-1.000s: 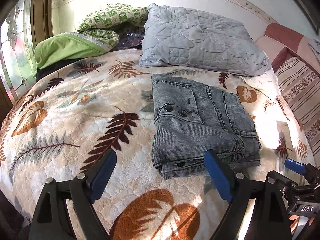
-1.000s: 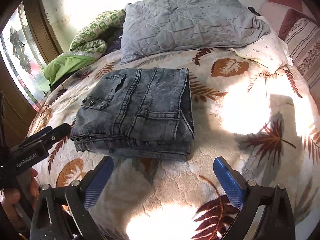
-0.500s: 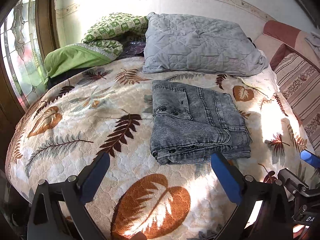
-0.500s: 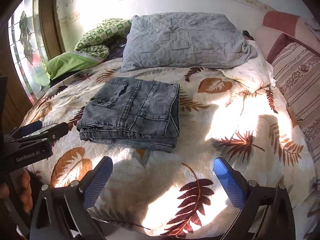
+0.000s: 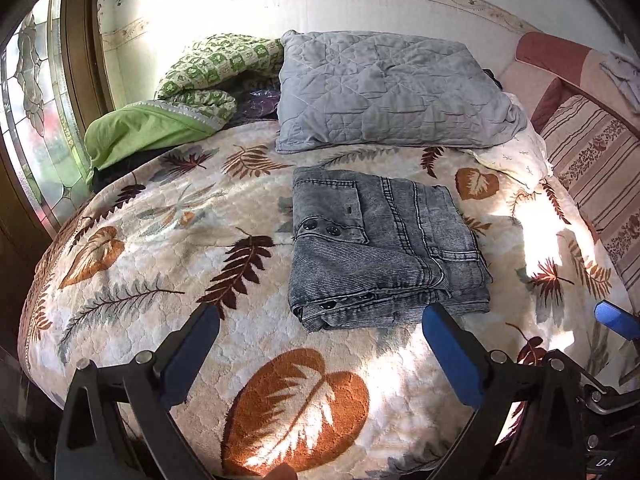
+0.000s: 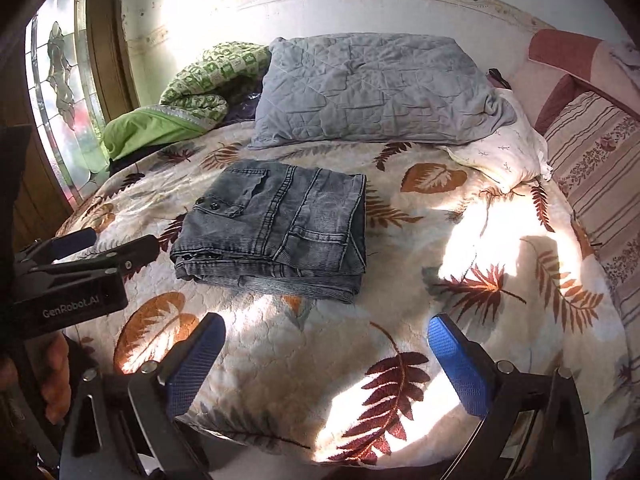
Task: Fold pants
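Although the pants (image 5: 384, 244) already lie as a compact grey denim bundle on the leaf-print bedspread (image 5: 160, 248), the fold looks finished rather than secure. Seen from the left wrist, the bundle sits just right of centre, toward one o'clock of the left gripper (image 5: 320, 348); from the right wrist it lies toward eleven o'clock of the right gripper (image 6: 326, 360). Both grippers hang above the near edge of the bed with their blue pads spread wide and nothing between them, clear of the cloth.

Several layers show at the near edge of the bundle, stacked a little unevenly, and the soft quilted surface beneath gives no firm support. If either tool dips toward that edge, a pad could catch the top layer and drag it open. The buttoned flap at the bundle's ten o'clock corner looks the likeliest to snag. A nudge from the side could also slide the whole bundle toward the grey pillow (image 5: 392, 92) at twelve o'clock.

Glare from the sunlit patches at three o'clock washes out the bedspread there, so whether the far right edge of the bundle lies flat cannot quite be told. The left tool, visible at nine o'clock in the right view, sits near the bundle's left side and would be the first to brush it.
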A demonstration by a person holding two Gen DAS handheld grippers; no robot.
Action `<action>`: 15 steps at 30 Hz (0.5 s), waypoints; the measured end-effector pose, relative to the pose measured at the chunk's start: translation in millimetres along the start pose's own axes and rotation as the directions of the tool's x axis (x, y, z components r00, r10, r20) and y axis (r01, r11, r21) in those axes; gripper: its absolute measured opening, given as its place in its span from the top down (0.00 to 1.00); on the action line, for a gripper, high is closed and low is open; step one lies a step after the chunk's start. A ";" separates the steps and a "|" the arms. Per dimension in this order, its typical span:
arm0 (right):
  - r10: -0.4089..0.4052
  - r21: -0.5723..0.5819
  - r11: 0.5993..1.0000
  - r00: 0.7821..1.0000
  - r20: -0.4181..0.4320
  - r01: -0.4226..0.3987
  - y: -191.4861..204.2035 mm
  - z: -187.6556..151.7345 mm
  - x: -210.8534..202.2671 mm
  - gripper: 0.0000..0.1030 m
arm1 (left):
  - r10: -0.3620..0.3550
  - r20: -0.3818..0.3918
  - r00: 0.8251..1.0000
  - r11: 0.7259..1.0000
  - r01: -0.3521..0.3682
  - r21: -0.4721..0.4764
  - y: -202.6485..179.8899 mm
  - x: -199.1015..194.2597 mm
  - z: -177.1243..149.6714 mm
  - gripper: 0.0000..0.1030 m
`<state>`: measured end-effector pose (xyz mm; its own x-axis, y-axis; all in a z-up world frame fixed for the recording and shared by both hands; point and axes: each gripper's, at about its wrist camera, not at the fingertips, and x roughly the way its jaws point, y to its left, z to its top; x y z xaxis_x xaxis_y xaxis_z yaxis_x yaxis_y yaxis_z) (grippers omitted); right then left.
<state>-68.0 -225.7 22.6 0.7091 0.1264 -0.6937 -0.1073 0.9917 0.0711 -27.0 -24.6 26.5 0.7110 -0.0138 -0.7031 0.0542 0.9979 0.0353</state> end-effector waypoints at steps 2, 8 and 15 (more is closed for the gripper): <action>0.002 -0.002 1.000 1.000 0.000 -0.002 1.1 0.2 0.7 0.01 | 0.002 0.003 1.000 1.000 -0.002 0.001 -0.2 0.6 -0.4 0.02; -0.010 -0.012 1.000 1.000 0.011 0.010 3.9 4.5 3.3 0.01 | -0.001 0.010 1.000 1.000 0.001 -0.013 1.8 0.7 -1.8 0.02; -0.029 -0.008 1.000 0.999 0.034 0.029 4.0 10.3 3.8 0.01 | -0.002 0.025 1.000 1.000 0.003 -0.019 2.6 -2.0 -1.7 0.02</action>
<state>-58.5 -221.0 27.7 0.7355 0.0984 -0.6704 -0.0921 0.9947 0.0450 -29.5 -21.9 26.8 0.7285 -0.0175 -0.6848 0.0427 0.9989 0.0199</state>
